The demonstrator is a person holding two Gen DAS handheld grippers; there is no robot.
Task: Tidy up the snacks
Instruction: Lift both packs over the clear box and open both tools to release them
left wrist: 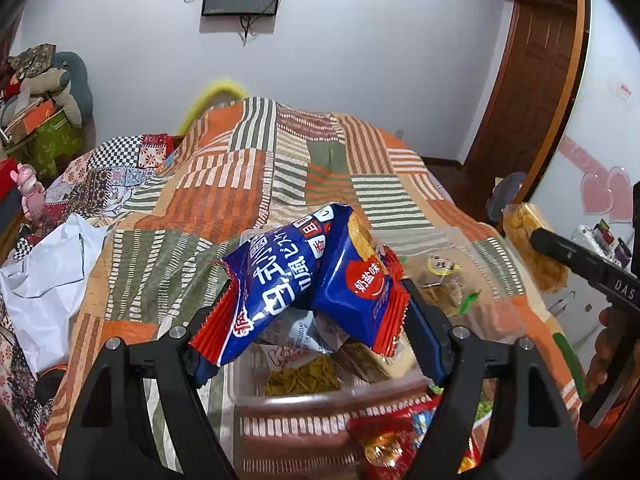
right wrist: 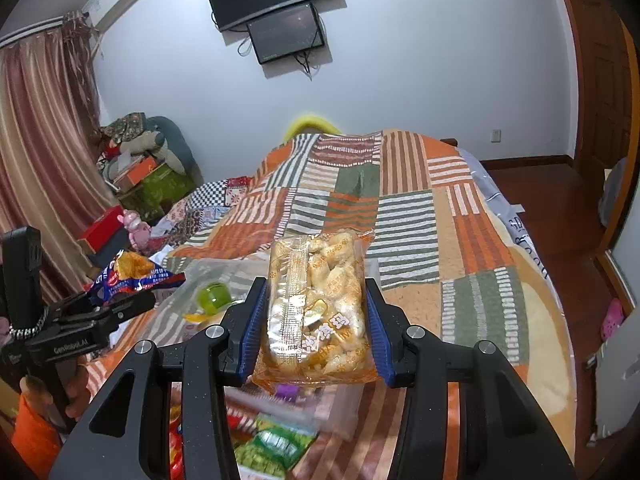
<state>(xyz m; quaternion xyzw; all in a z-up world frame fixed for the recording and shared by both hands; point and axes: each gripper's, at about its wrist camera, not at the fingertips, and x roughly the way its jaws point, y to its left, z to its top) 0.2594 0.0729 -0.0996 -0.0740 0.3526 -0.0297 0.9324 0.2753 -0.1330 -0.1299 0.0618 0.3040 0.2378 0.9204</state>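
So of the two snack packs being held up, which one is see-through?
The clear bag of pale golden pastries in the right gripper; the left gripper holds an opaque blue-and-red packet.

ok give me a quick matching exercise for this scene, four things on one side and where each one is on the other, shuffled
Things:
1. blue packets
2. clear bag of puffs
3. pink toy
4. screen

Places:
A. on the wall
B. in the right gripper
C. beside the bed, by the curtain
D. in the left gripper

Pairs: 1-D, 2-B, 3-C, 4-A
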